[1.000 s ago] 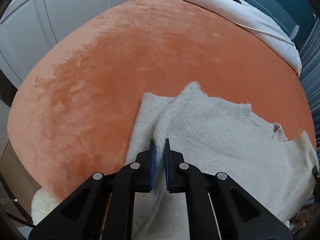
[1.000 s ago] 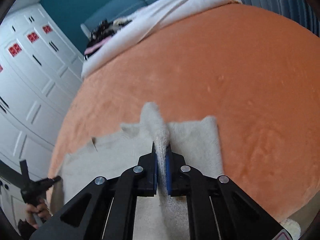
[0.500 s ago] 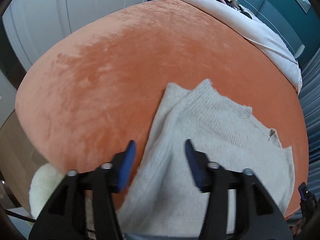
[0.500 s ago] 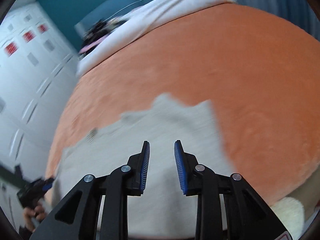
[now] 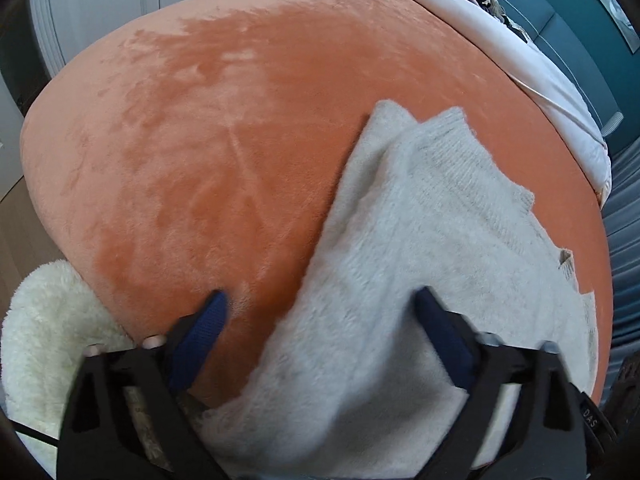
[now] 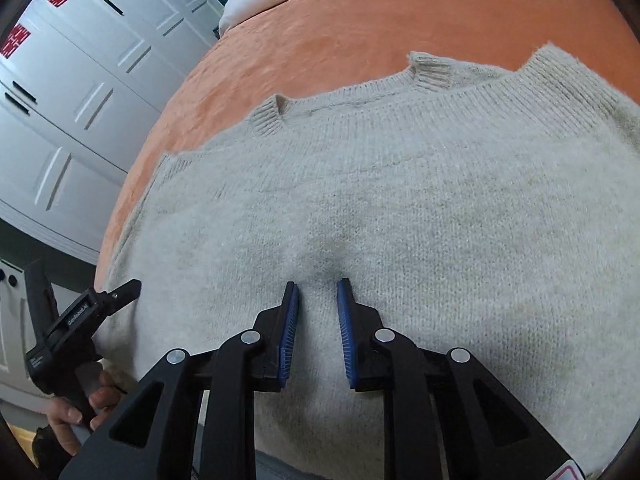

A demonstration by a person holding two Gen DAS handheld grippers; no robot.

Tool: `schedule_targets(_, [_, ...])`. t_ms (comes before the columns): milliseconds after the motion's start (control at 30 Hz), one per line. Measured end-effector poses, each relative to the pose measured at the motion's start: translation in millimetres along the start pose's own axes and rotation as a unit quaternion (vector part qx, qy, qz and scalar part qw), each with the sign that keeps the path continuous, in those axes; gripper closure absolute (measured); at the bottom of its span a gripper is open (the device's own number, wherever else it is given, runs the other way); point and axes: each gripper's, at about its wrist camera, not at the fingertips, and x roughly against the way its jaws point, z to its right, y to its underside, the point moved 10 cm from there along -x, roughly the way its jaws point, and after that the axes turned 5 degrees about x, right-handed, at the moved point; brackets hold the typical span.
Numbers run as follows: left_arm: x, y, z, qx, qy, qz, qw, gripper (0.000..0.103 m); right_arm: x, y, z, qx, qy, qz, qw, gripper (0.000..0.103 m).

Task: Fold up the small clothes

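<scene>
Now the cream sweater (image 6: pixel 400 208) is lying spread on the orange blanket (image 5: pixel 192 152), its ribbed neckline (image 6: pixel 430 72) toward the far side in the right wrist view. Both grippers are gaping with nothing between their pads. The left gripper (image 5: pixel 320 316) is hanging wide open over the sweater's edge, one finger over the blanket, the other over the knit. The right gripper (image 6: pixel 318 304) is sitting partly open, its tips pressing a small dimple into the sweater. A fluffy white rug (image 5: pixel 44 328) is showing past the blanket's near corner.
</scene>
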Motion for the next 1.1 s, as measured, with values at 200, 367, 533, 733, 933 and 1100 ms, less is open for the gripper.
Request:
schedule_targets(200, [96.0,-9.5,99.0,-0.062,0.130,0.037,0.9889,0.089,56.7,7.4,-2.3,-0.009,-0.015,0.061,0.998,0.077])
schedule_targets(367, [140.7,39.7,225.5,-0.166,0.224,0.031,0.9598,0.089,118.8,23.0,37.0,-0.049,-0.013,0.111,0.993,0.076])
schedule_targets(533, [81.5,145.9,317.4,-0.280,0.226,-0.056,0.9312,0.083,154.0,48.7,94.7,-0.107,0.014,0.129,0.986,0.065])
schedule_targets(733, [53.0,175.0,272.5,-0.275,0.172,-0.064,0.9438,0.039,172.0,58.5,115.1,-0.131,0.009,0.126,0.983,0.040])
schedule_targets(933, [71.3,129.6,164.8,-0.267,0.086,0.018,0.9597,0.018,144.2,23.4,83.8,-0.134,-0.066,0.111,0.982,0.022])
schedule_targets(1100, [41.5,150.4,117.2,-0.275,0.037,-0.027,0.9605,0.018,73.9,7.3,60.3,-0.126,-0.061,0.033,0.990,0.023])
